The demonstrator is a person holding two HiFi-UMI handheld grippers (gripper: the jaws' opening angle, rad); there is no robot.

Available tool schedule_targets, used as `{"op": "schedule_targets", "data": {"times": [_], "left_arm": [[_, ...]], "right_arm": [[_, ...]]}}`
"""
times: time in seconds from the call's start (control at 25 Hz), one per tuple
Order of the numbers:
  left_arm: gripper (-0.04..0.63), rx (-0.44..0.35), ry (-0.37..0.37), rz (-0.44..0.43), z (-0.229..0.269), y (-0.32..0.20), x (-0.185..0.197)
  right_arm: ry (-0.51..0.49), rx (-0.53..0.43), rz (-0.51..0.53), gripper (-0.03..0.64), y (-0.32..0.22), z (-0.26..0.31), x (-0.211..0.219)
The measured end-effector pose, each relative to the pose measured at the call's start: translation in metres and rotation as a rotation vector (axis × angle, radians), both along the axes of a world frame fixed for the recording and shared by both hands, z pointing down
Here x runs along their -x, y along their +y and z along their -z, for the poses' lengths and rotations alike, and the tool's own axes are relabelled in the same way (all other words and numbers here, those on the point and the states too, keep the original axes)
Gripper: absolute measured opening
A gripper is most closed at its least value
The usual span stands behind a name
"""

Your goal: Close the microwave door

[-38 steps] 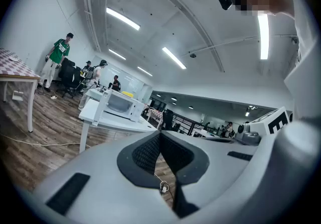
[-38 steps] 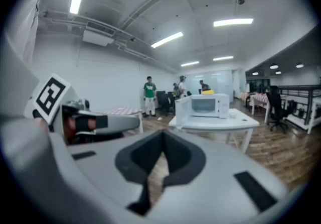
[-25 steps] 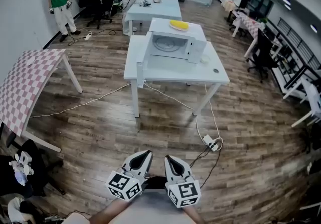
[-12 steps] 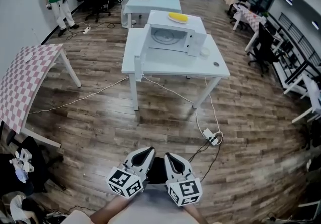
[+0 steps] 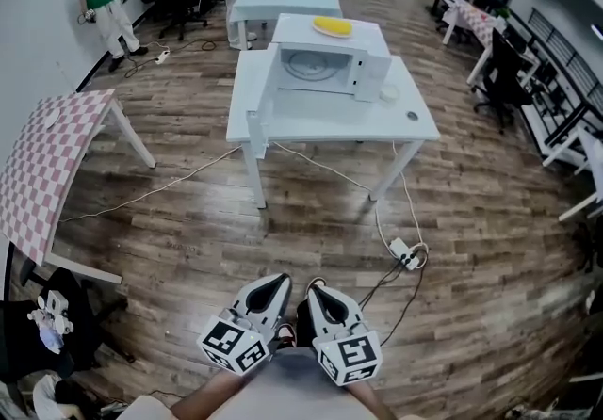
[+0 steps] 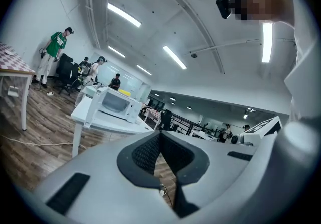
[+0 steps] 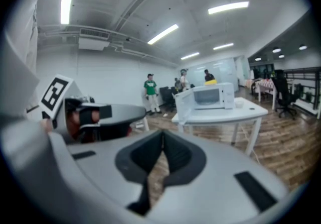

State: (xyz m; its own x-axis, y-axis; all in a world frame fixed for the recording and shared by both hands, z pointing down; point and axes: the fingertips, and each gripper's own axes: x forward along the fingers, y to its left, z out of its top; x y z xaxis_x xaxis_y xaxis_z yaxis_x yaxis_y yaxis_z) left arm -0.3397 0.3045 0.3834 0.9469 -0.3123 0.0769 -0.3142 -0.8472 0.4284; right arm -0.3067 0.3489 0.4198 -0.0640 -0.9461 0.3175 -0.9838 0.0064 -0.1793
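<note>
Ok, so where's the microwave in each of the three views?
Head view: the microwave is at upper middle, far across the floor, door open at its left.
Left gripper view: the microwave is small, left of centre.
Right gripper view: the microwave is right of centre, at mid height.
Shared landmark: the white table it stands on.

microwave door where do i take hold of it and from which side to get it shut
The microwave door is hinged at the left of the microwave and stands swung out toward the front of the table. Take its free front edge, farthest from the hinge, for leverage. Come from the left onto its outer face and sweep it right toward the cavity. A push with the jaws would probably do.
</note>
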Motion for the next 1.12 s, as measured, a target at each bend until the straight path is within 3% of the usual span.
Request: {"op": "schedule_targets", "data": {"times": [0.24, 1.12], "left_arm": [[0.018, -0.013, 0.000, -0.026, 0.002, -0.023, -0.036], [0.018, 0.009, -0.040, 0.023, 0.004, -0.107, -0.126]], "right_arm": [[-0.027, 0.013, -0.014, 0.023, -0.023, -0.005, -0.037], [-0.044, -0.047, 0.069, 0.023, -0.124, 0.021, -0.130]]}}
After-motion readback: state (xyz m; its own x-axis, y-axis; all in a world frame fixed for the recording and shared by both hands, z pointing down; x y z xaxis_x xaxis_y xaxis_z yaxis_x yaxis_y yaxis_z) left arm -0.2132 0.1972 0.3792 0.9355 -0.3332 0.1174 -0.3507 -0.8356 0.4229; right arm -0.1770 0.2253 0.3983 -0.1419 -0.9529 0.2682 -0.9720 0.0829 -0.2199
